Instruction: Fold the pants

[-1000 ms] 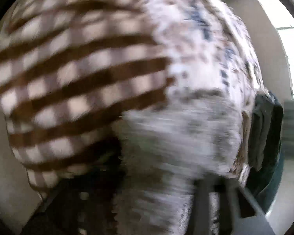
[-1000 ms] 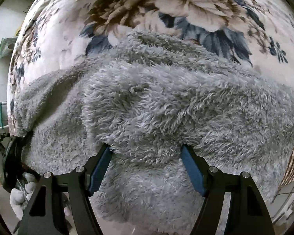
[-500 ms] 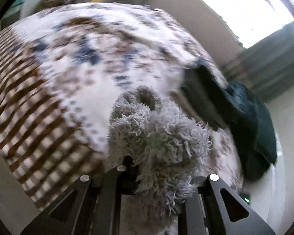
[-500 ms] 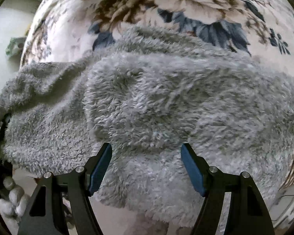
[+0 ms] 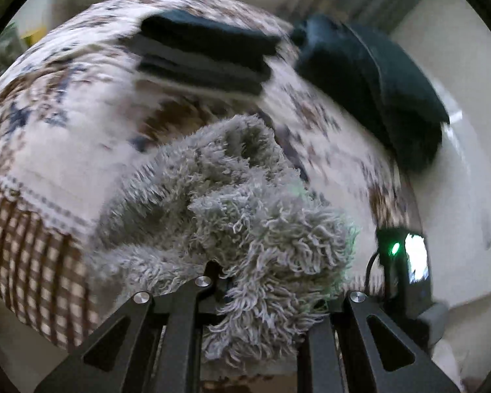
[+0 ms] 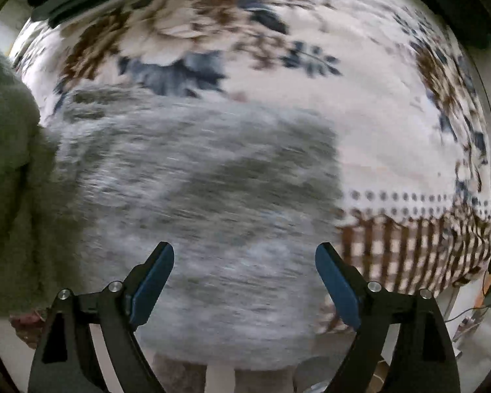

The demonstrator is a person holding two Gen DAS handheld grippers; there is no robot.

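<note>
The grey fluffy pants (image 5: 232, 203) lie on a floral bedspread. In the left wrist view my left gripper (image 5: 262, 294) is shut on a bunched fold of the pants, which hides its fingertips. In the right wrist view the pants (image 6: 196, 203) spread blurred across the bed, with a lifted part (image 6: 6, 163) at the far left. My right gripper (image 6: 245, 281) is open just above the pants and holds nothing; its blue pads (image 6: 154, 281) stand wide apart.
A stack of folded dark clothes (image 5: 206, 55) and a dark green garment (image 5: 376, 88) lie at the bed's far side. A small device with a green light (image 5: 406, 268) is at the right. The checked bed border (image 6: 409, 249) hangs at the edge.
My left gripper has swung and carried the bunched pants across the bed towards the dark stack. My right gripper has shifted sideways over the pants, staying open.
</note>
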